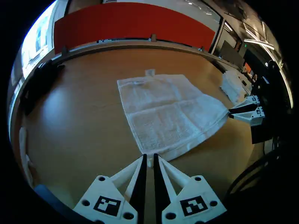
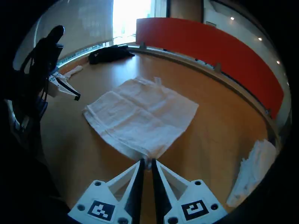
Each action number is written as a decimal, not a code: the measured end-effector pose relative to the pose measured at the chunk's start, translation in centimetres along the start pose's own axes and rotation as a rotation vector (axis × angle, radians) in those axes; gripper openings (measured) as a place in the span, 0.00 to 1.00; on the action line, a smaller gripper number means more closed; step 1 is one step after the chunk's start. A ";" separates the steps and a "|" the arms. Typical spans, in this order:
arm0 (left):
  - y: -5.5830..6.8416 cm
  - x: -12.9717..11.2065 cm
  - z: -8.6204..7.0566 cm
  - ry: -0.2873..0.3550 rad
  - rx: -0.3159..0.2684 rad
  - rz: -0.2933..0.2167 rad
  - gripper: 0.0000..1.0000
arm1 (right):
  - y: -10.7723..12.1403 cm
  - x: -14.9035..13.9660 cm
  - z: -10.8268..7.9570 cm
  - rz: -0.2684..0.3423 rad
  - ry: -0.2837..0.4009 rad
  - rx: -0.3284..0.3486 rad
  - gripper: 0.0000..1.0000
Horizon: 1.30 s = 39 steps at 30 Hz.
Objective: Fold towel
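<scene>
The left gripper [image 1: 149, 164] is closed on one corner of the white towel [image 1: 168, 112], which is spread flat mid-table [image 1: 74, 123], away from every edge. The right gripper [image 2: 148, 164] is pinched shut on the neighbouring corner. A fold is judged to be starting: both corners need to be lifted together and carried across to the towel's far side. A pile of white cloths [image 2: 254, 168] lies loose near the table's right edge, in no container.

Left tool [image 1: 150, 158]: fingers stretched forward and low, drawn nearly together with a thin slit between them. Tips pinch a corner of the towel [image 1: 168, 112]. Right tool [image 2: 147, 162]: same pose, fingers almost closed, tips nipped on another corner. In the left gripper view the right tool sits far right, pointing in at the towel's edge. Tools well apart.
</scene>
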<state>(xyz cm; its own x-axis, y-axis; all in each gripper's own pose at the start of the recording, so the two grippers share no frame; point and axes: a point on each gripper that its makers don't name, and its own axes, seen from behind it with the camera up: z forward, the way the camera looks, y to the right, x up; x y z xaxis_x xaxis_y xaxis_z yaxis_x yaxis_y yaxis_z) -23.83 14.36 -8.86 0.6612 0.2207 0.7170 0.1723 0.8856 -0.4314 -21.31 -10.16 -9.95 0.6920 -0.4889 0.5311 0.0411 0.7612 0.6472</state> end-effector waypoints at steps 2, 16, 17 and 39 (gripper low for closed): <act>0.0 -0.1 0.0 -0.001 -0.002 0.003 0.12 | 0.1 0.2 -0.2 -0.002 0.004 -0.001 0.15; 0.5 -1.3 1.6 -0.020 -0.005 0.061 0.52 | 0.0 0.1 0.2 -0.012 0.003 -0.002 0.15; 0.5 -1.4 1.8 -0.023 -0.006 0.067 0.55 | 0.0 0.1 0.2 -0.013 0.003 -0.002 0.15; 1.3 -2.9 4.3 -0.047 -0.012 0.118 0.49 | 0.0 -0.5 0.3 -0.019 -0.005 -0.003 0.15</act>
<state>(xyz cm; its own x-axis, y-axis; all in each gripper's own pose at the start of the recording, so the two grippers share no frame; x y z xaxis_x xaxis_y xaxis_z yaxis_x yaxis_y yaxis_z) -28.65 16.62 -9.17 0.6423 0.3421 0.6858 0.1044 0.8474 -0.5206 -21.91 -10.07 -10.03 0.6874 -0.5056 0.5214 0.0564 0.7529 0.6557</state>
